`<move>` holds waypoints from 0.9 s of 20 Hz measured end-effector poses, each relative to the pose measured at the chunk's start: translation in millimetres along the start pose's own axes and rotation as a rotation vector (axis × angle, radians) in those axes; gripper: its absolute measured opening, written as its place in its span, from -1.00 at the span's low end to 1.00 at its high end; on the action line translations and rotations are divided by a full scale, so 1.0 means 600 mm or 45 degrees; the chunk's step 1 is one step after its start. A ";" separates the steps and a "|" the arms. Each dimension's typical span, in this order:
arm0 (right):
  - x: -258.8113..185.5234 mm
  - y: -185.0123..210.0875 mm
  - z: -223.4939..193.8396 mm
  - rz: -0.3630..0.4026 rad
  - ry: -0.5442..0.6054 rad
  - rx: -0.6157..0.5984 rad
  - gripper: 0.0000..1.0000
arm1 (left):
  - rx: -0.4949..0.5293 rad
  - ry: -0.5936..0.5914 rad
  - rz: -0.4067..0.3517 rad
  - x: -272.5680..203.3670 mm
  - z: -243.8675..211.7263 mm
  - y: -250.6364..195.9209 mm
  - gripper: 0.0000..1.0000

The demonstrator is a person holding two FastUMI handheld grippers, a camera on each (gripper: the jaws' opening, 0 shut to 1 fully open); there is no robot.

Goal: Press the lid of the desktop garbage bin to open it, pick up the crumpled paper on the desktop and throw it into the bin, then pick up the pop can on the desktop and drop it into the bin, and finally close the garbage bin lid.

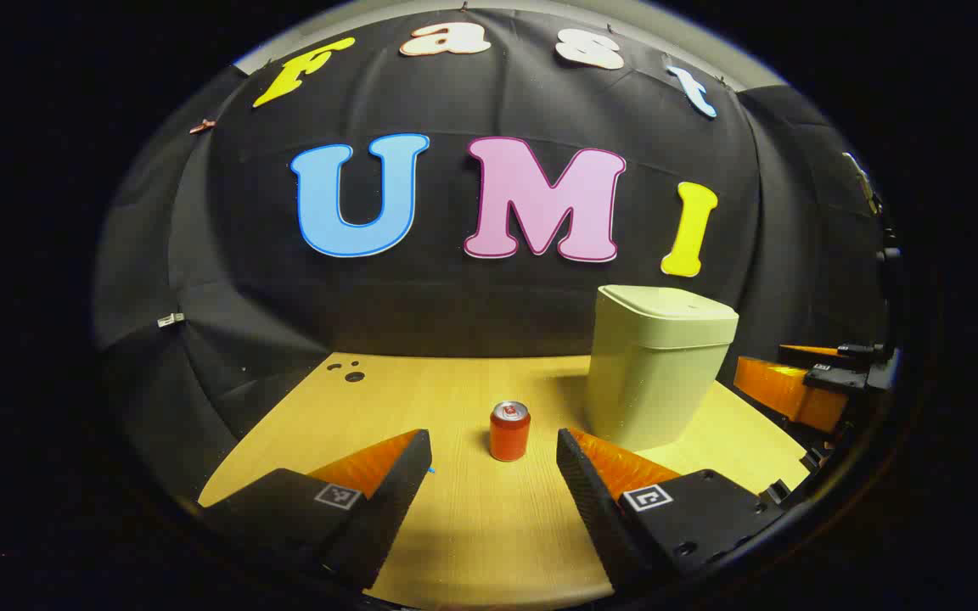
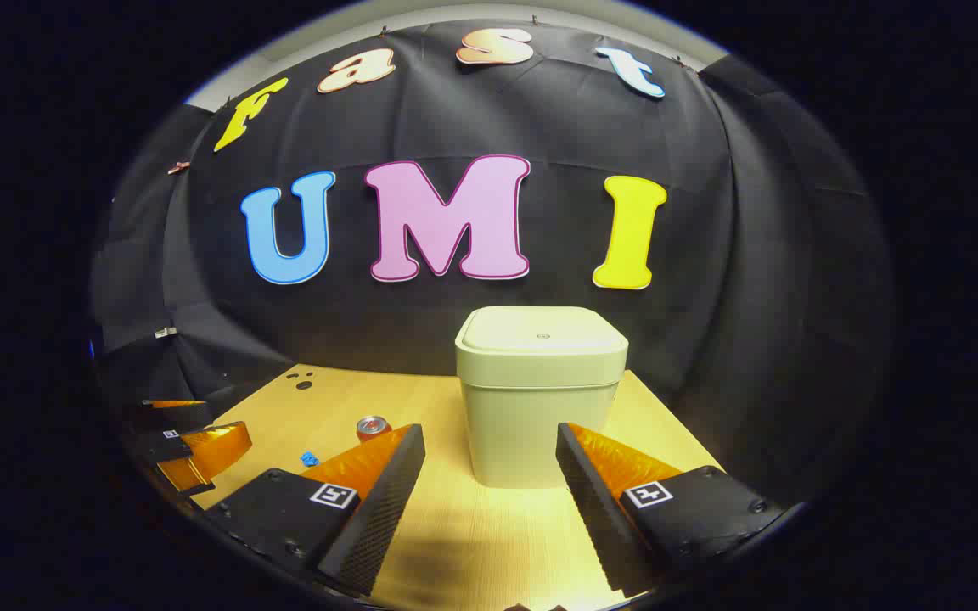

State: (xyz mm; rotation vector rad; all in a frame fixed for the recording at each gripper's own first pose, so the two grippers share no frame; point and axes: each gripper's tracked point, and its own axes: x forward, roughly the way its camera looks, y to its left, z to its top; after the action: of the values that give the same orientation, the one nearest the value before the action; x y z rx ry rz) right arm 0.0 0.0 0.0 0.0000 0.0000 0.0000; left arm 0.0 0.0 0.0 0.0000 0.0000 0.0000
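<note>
Bench (image 1: pixel 472 526) is carrying an upright pop can (image 1: pixel 509 431) near its middle and the garbage bin (image 2: pixel 540 395), lid (image 2: pixel 542 328) lying flat, toward its far right edge. Left claw (image 1: pixel 493 462) is hanging spread, the can standing beyond its gap. Right claw (image 2: pixel 489 458) is hanging spread facing the bin; a small blue scrap (image 2: pixel 309 459) is lying near the can.

No readable text on the objects.
The pop can (image 1: pixel 509 430), mid-frame in the left gripper view, carries markings too small to read; square coded markers sit on the grippers' fingers (image 1: pixel 338 496).
</note>
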 end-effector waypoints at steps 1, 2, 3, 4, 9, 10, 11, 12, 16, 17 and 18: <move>0.002 -0.003 0.001 0.000 -0.003 -0.001 0.96 | 0.006 0.001 -0.005 0.003 0.000 -0.005 0.92; 0.001 -0.004 -0.002 0.001 -0.004 0.001 0.96 | 0.011 0.002 -0.006 0.007 0.001 -0.009 0.92; 0.002 -0.006 -0.004 0.003 -0.003 -0.001 0.96 | 0.014 0.004 -0.012 0.010 -0.001 -0.013 0.92; 0.003 -0.007 -0.007 0.007 0.000 -0.006 0.96 | 0.013 0.006 -0.018 0.012 -0.001 -0.018 0.92; 0.014 -0.012 -0.013 0.027 0.021 -0.005 0.96 | 0.022 0.023 -0.020 0.021 -0.008 -0.028 0.92; 0.015 -0.013 -0.012 0.029 0.023 -0.004 0.96 | 0.024 0.025 -0.015 0.021 -0.008 -0.025 0.92; 0.016 -0.013 -0.012 0.031 0.024 -0.002 0.96 | 0.024 0.027 -0.007 0.024 -0.009 -0.023 0.92; 0.017 -0.013 -0.012 0.033 0.026 0.000 0.96 | 0.021 0.030 0.000 0.026 -0.008 -0.020 0.92; 0.029 -0.008 -0.014 0.049 0.044 0.006 0.96 | 0.014 0.040 0.027 0.023 -0.015 -0.007 0.92; 0.032 -0.005 -0.014 0.052 0.047 0.008 0.96 | 0.015 0.039 0.030 0.024 -0.015 -0.005 0.92; 0.033 -0.003 -0.014 0.053 0.049 0.011 0.96 | 0.015 0.038 0.032 0.025 -0.014 -0.003 0.92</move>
State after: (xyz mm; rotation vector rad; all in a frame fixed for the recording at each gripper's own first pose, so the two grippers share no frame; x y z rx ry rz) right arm 20.0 -2.0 -8.7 0.0083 0.0383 0.0419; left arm 15.1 -1.7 -8.2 0.0121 0.0296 0.0255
